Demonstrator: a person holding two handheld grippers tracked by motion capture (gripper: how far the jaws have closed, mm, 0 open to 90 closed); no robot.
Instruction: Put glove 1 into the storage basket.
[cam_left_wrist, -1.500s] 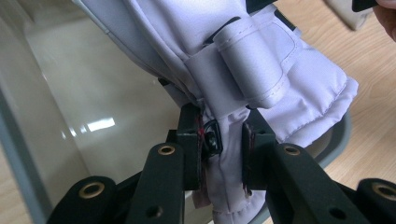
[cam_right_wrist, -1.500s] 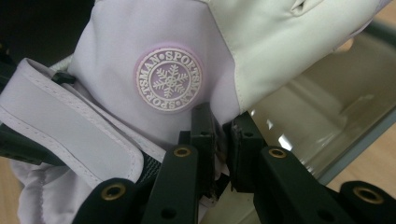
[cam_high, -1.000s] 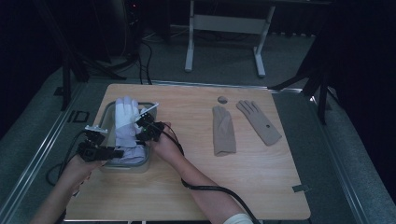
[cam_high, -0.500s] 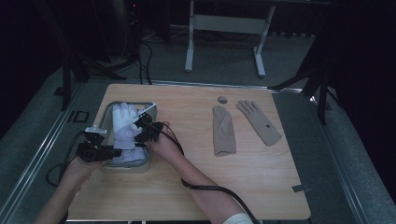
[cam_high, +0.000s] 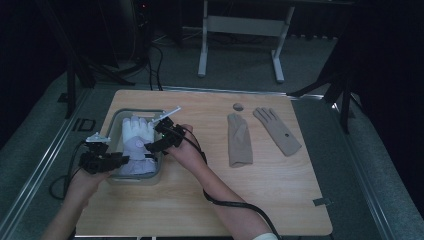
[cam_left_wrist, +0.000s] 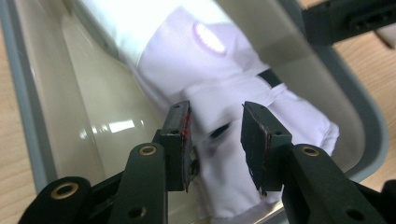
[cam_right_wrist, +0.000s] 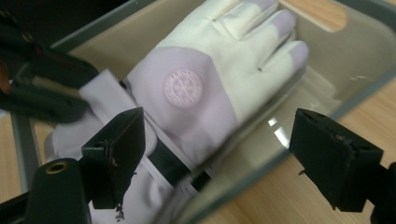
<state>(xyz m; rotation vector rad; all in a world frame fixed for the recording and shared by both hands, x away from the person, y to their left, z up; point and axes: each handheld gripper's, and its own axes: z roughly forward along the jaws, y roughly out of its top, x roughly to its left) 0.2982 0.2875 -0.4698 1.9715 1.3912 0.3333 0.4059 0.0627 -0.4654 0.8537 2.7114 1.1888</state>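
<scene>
A white glove lies in the grey tray at the left of the worktop. The left tool hovers over its cuff, jaws slightly parted, probably not gripping. The right tool is released, jaws wide across the tray's near wall. Two tan gloves lie at far right.
</scene>
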